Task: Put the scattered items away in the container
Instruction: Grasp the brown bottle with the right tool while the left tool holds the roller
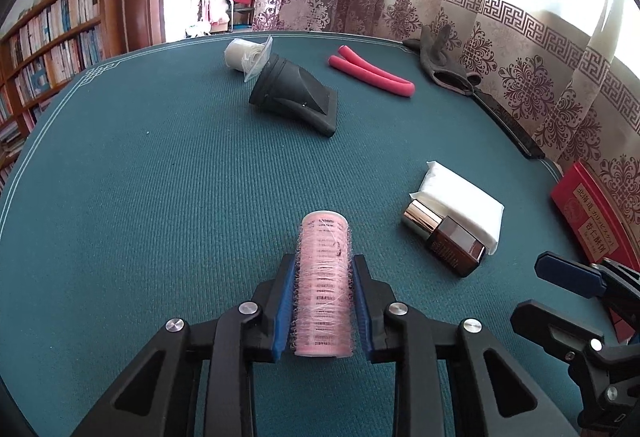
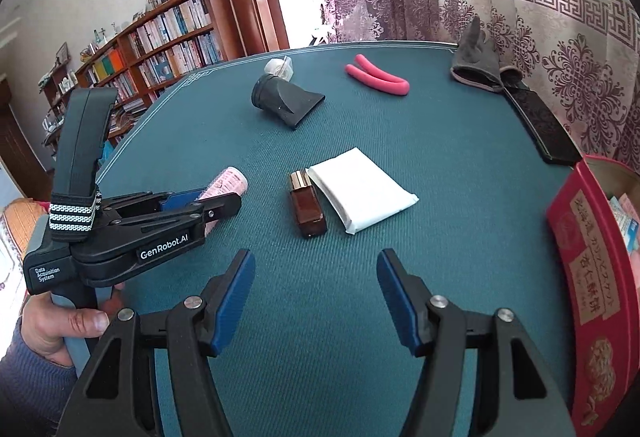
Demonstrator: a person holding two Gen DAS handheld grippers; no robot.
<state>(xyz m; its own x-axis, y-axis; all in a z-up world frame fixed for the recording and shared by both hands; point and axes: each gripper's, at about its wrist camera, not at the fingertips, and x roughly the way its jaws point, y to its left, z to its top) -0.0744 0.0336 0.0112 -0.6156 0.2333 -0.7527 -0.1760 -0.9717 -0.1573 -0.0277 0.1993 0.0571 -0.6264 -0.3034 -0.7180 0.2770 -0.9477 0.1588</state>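
A pink hair roller [image 1: 324, 283] is clamped lengthwise between the blue pads of the left gripper [image 1: 324, 301], low over the green table [image 1: 160, 177]. The right gripper [image 2: 316, 301] is held with its jaws apart and nothing between them, above the cloth. Just beyond, a brown bottle [image 2: 306, 205] is seen lying against a white packet [image 2: 362, 193]. The red container [image 2: 592, 269] stands at the table's right edge.
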